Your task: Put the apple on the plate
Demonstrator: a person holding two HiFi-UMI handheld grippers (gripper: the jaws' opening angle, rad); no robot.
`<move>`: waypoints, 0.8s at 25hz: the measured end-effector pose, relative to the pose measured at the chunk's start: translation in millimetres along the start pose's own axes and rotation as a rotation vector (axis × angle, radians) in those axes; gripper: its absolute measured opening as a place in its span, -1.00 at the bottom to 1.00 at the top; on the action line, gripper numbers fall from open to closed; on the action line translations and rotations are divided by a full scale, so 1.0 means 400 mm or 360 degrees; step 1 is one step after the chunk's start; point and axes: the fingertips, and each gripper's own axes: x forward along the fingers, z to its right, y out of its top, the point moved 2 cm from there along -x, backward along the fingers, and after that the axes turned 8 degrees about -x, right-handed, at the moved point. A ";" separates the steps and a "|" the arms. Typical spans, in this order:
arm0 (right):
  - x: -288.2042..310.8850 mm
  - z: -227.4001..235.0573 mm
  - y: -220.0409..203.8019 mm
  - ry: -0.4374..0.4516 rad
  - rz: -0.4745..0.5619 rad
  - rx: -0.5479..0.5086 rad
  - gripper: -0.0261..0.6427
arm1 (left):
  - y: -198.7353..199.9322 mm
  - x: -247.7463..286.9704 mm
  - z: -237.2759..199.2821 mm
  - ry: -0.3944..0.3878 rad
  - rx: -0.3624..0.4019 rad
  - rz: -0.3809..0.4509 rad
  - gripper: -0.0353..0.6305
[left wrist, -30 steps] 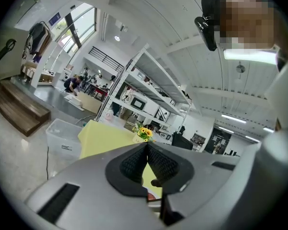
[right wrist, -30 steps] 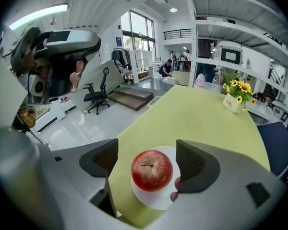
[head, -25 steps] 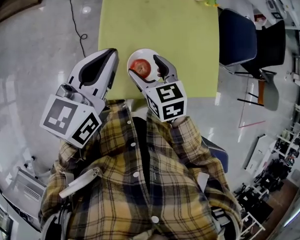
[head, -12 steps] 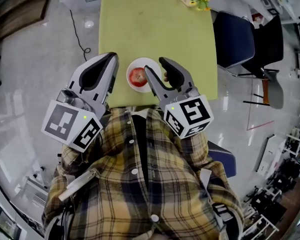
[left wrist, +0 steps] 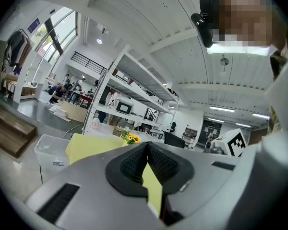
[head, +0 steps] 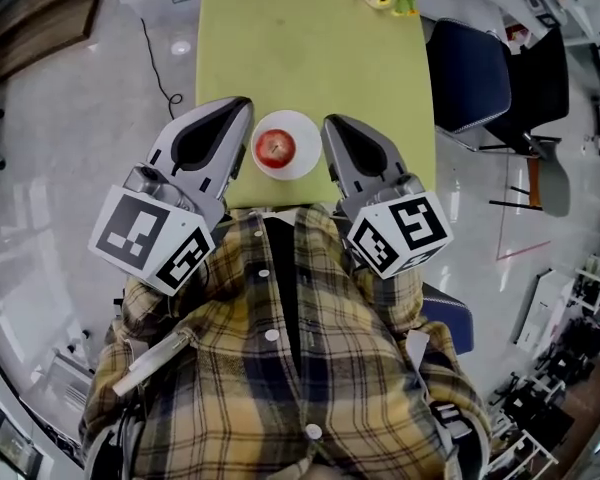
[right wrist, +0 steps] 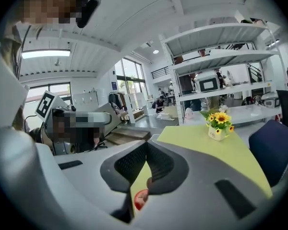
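Apple [head: 276,148] sits on the white plate [head: 306,134] at the near edge of the yellow-green counter [head: 310,48]. Left gripper [head: 238,108] and right gripper [head: 332,124] flank the plate, not touching it. Left fingers are closed and empty; right fingers have just closed on nothing.

We see a round red apple [head: 275,148] resting stem-dimple up on a small round white plate [head: 307,133], a little left of the plate's centre. The plate lies flat at the near edge of the yellow-green tabletop [head: 310,48].
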 end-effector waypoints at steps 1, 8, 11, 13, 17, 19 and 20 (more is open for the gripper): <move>-0.001 -0.003 0.000 0.0011 0.0005 -0.0007 -0.93 | -0.004 -0.001 0.002 -0.0001 -0.0001 -0.0004 -0.87; -0.035 0.017 0.003 0.0044 0.0037 0.0019 -0.93 | -0.024 0.016 0.054 0.0001 0.0044 -0.0052 -0.87; -0.024 -0.001 -0.001 0.0053 0.0023 0.0025 -0.93 | -0.028 -0.001 0.039 0.0010 0.0025 -0.0050 -0.87; -0.024 -0.014 -0.007 0.0067 0.0018 0.0032 -0.93 | -0.033 -0.010 0.034 0.0017 0.0024 -0.0056 -0.87; -0.037 -0.012 -0.017 0.0068 -0.0003 0.0020 -0.93 | -0.042 -0.003 0.041 0.0013 0.0027 -0.0067 -0.87; -0.044 -0.014 -0.020 0.0060 -0.0013 0.0011 -0.94 | -0.044 -0.004 0.045 0.0008 0.0036 -0.0072 -0.87; -0.048 -0.019 -0.023 0.0063 -0.0018 0.0009 -0.93 | -0.042 -0.007 0.047 0.0006 0.0048 -0.0075 -0.87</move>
